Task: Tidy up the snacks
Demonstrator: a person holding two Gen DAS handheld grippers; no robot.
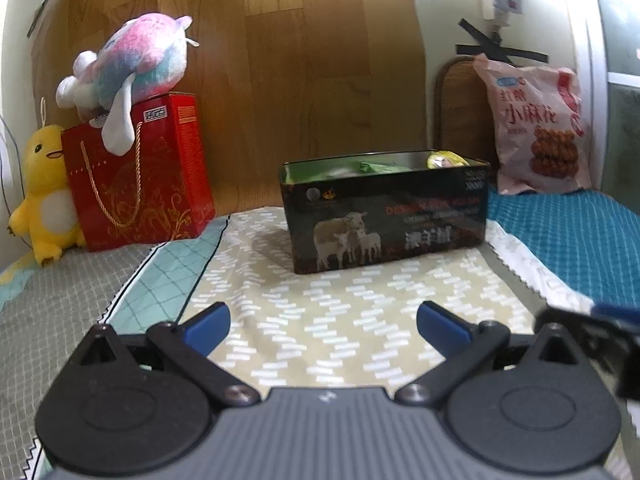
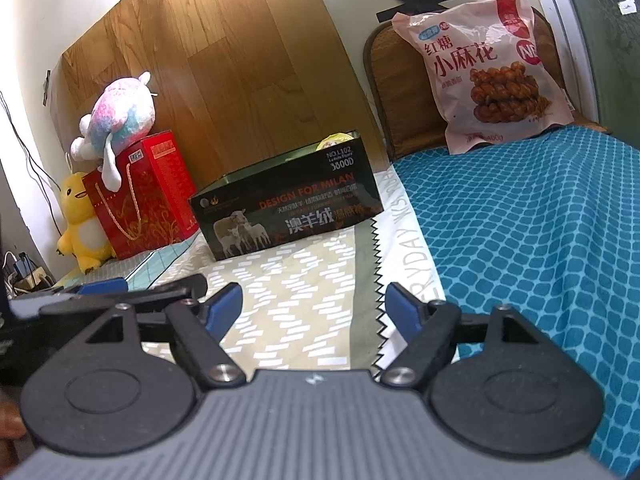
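Observation:
A black open box (image 1: pixel 386 216) with sheep printed on its side stands on the patterned bedspread, with green and yellow snack packets (image 1: pixel 446 159) showing over its rim. The same box (image 2: pixel 288 208) appears left of centre in the right wrist view. A large pink snack bag (image 1: pixel 536 128) leans upright against a woven chair back at the far right (image 2: pixel 492 68). My left gripper (image 1: pixel 322 326) hangs open and empty over the cloth, short of the box. My right gripper (image 2: pixel 314 310) is likewise open with nothing between its blue pads, beside the left one.
A red gift bag (image 1: pixel 136 176) stands at the back left with a pastel plush toy (image 1: pixel 128 68) on top and a yellow duck plush (image 1: pixel 42 192) beside it. A wooden board (image 1: pixel 248 60) backs the bed. A teal blanket (image 2: pixel 532 232) covers the right side.

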